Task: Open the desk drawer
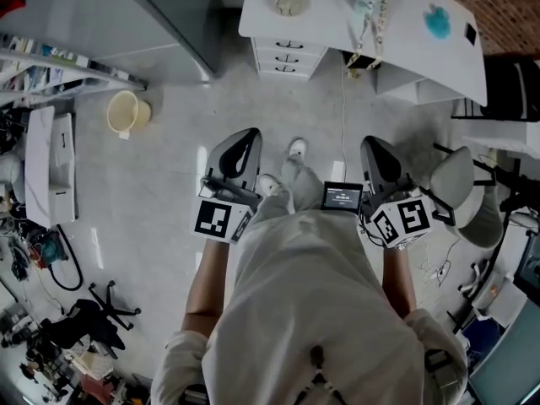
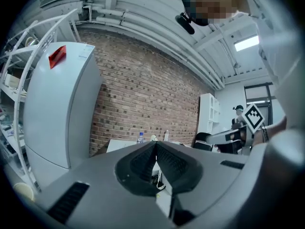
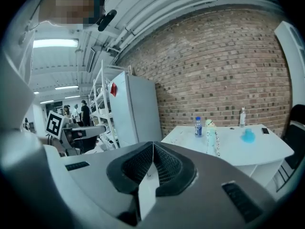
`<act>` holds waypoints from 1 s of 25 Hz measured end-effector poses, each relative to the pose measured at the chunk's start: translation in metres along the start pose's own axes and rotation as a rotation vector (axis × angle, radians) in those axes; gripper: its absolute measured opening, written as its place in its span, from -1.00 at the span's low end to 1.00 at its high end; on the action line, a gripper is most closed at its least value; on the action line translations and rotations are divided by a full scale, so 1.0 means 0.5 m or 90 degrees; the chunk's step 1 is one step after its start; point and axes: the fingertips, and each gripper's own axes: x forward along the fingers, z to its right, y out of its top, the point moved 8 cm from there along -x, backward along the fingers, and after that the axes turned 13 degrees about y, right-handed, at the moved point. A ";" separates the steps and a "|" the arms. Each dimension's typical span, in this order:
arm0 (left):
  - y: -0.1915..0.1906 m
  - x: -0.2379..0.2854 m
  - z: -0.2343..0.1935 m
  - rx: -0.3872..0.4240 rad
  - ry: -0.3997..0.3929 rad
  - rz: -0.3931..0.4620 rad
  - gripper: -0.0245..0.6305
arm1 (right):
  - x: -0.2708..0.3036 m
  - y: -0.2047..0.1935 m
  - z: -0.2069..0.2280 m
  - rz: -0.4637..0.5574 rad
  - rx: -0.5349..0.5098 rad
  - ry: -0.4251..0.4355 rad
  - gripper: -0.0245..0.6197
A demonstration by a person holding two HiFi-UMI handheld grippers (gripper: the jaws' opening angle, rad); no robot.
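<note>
At the far left of the head view a cream cup [image 1: 125, 110] is seen on the pale floor [image 1: 160, 218], and a tall white refrigerator [image 2: 57, 109] is shown at the left of the left gripper view. Next, the left gripper [image 1: 246, 135] is held out before the person's body, its jaws closed together with nothing between them — the two ribbed pads [image 2: 140, 163] are seen meeting along one line. The drawer unit [image 1: 287, 57] is found beyond this gripper's tip and slightly to its right, well apart from it, tucked under the left end of the white desk [image 1: 405, 36]; it lies between the two grippers' lines, nearer the left one. It is white, with three fronts stacked one over another, each fitted with a small dark handle, and all three appear pushed in. The right gripper [image 1: 371, 142] is likewise closed on nothing, its pads pressed together in the right gripper view, and is pointed towards the desk, where a bottle [image 3: 198, 126] with blue on it and a blue object [image 1: 437, 22] are set on the top. A grey chair [image 1: 460, 194] is seen to the right of that gripper.
</note>
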 end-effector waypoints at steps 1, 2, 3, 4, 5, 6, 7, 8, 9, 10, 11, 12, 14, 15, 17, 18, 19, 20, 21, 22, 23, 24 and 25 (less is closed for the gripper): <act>-0.003 0.013 -0.004 -0.004 -0.003 0.003 -0.90 | 0.013 -0.009 0.019 -0.005 0.007 0.002 -0.84; -0.007 0.026 -0.009 -0.010 -0.003 0.002 -0.90 | 0.026 -0.013 0.040 -0.009 0.012 0.006 -0.84; -0.011 0.039 -0.014 -0.017 0.003 -0.003 -0.90 | 0.039 -0.013 0.061 -0.011 0.015 0.010 -0.84; -0.018 0.052 -0.018 -0.022 0.011 -0.014 -0.90 | 0.051 -0.010 0.083 -0.012 0.013 0.016 -0.84; -0.025 0.068 -0.023 -0.024 0.021 -0.026 -0.90 | 0.063 -0.005 0.106 -0.013 0.008 0.021 -0.84; -0.032 0.086 -0.028 -0.021 0.028 -0.038 -0.90 | 0.075 0.000 0.130 -0.013 0.002 0.025 -0.84; -0.038 0.107 -0.033 -0.015 0.033 -0.048 -0.90 | 0.089 0.004 0.157 -0.015 -0.003 0.028 -0.84; -0.043 0.129 -0.037 -0.008 0.035 -0.058 -0.90 | 0.103 0.008 0.185 -0.015 -0.007 0.031 -0.84; -0.047 0.152 -0.041 -0.001 0.036 -0.068 -0.90 | 0.119 0.011 0.213 -0.017 -0.011 0.034 -0.84; -0.051 0.172 -0.044 0.002 0.038 -0.078 -0.90 | 0.134 0.013 0.237 -0.020 -0.018 0.039 -0.84; -0.053 0.192 -0.048 0.005 0.038 -0.082 -0.90 | 0.149 0.014 0.258 -0.026 -0.028 0.042 -0.84; -0.056 0.210 -0.052 0.010 0.037 -0.078 -0.90 | 0.164 0.016 0.275 -0.034 -0.042 0.046 -0.84; -0.064 0.250 -0.064 0.028 0.034 -0.065 -0.90 | 0.196 0.018 0.302 -0.050 -0.077 0.052 -0.84; -0.071 0.271 -0.069 0.040 0.031 -0.067 -0.90 | 0.214 0.016 0.313 -0.057 -0.091 0.056 -0.84; -0.093 0.312 -0.075 0.064 0.018 -0.085 -0.90 | 0.253 0.002 0.331 -0.073 -0.112 0.064 -0.84; -0.109 0.332 -0.077 0.072 0.010 -0.096 -0.90 | 0.274 -0.009 0.338 -0.081 -0.125 0.068 -0.84; -0.130 0.352 -0.080 0.079 -0.001 -0.107 -0.90 | 0.296 -0.024 0.346 -0.092 -0.142 0.072 -0.84; -0.156 0.371 -0.084 0.086 -0.014 -0.119 -0.90 | 0.317 -0.043 0.353 -0.109 -0.164 0.077 -0.84; -0.186 0.390 -0.090 0.095 -0.030 -0.133 -0.90 | 0.338 -0.064 0.361 -0.131 -0.186 0.081 -0.84; -0.218 0.408 -0.096 0.106 -0.049 -0.147 -0.90 | 0.358 -0.087 0.368 -0.151 -0.202 0.083 -0.84; -0.251 0.425 -0.104 0.117 -0.067 -0.162 -0.90 | 0.378 -0.110 0.375 -0.164 -0.210 0.083 -0.84; -0.284 0.441 -0.113 0.128 -0.084 -0.175 -0.90 | 0.398 -0.134 0.381 -0.172 -0.208 0.082 -0.84; -0.315 0.457 -0.123 0.137 -0.099 -0.187 -0.90 | 0.418 -0.159 0.387 -0.177 -0.197 0.081 -0.84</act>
